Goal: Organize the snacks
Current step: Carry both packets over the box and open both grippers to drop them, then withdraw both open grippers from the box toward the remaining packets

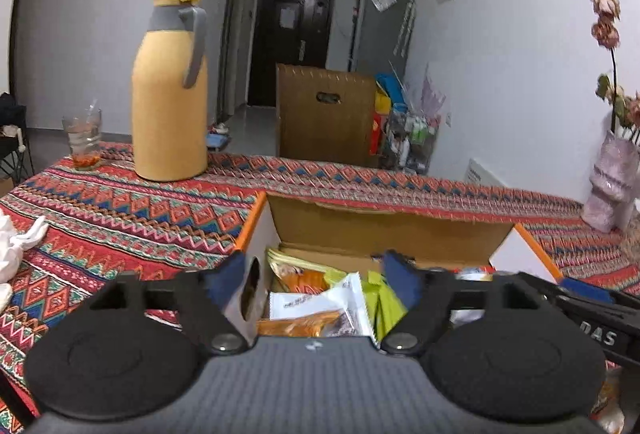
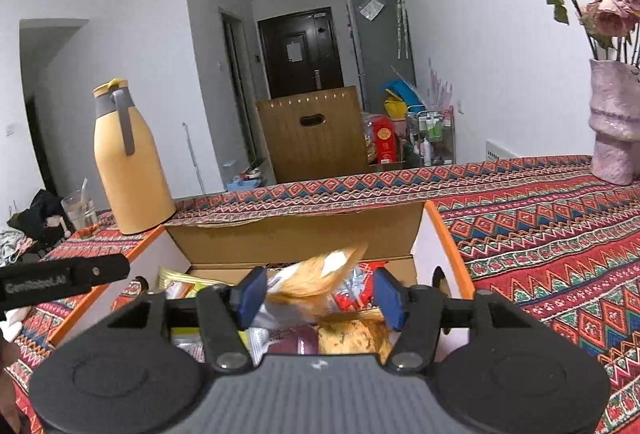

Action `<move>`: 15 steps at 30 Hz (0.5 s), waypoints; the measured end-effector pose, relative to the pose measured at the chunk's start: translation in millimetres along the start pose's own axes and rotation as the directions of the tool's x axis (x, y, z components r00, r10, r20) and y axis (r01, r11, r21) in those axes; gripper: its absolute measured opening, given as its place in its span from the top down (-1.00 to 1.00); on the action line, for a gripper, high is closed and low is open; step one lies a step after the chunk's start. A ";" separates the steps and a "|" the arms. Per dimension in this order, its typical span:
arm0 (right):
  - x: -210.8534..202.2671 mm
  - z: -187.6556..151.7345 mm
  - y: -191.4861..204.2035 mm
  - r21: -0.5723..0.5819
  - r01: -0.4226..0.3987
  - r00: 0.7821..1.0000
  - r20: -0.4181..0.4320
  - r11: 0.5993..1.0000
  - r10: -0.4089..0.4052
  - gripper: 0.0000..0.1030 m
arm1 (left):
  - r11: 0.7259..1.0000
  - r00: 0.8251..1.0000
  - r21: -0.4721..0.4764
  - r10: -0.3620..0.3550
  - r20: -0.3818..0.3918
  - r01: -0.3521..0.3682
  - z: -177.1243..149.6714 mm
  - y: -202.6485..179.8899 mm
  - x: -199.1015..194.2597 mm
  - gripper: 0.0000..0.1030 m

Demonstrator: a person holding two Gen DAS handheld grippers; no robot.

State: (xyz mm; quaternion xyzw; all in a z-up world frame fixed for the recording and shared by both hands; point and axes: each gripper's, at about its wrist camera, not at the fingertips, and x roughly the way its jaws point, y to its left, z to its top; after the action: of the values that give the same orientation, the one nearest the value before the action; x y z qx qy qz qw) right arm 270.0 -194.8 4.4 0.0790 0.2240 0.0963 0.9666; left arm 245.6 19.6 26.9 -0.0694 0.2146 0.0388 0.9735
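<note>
An open cardboard box with orange edges sits on the patterned tablecloth and holds several snack packets. My left gripper is open just above the box's left part, with nothing between its blue pads. In the right wrist view the same box lies ahead. My right gripper is open over it. An orange-and-white snack packet, blurred, is between the pads, and contact is not seen. More packets lie below. The left gripper's arm shows at the left.
A yellow thermos jug and a glass stand at the table's far left. A pink vase with dried flowers stands at the far right. White cloth lies at the left edge. A brown chair stands behind the table.
</note>
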 end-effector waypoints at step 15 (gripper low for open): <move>-17.7 0.9 -7.0 0.047 0.010 0.999 0.043 0.999 -0.012 -1.00 | 0.999 0.999 -0.045 -0.002 0.043 0.004 3.0 3.5 -16.2 -1.00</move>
State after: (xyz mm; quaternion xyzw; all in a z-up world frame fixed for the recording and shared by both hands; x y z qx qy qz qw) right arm 255.9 -205.6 11.2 0.1024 0.2056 0.0838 0.9697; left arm 231.8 22.7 36.0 -0.0909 0.1928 0.0436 0.9760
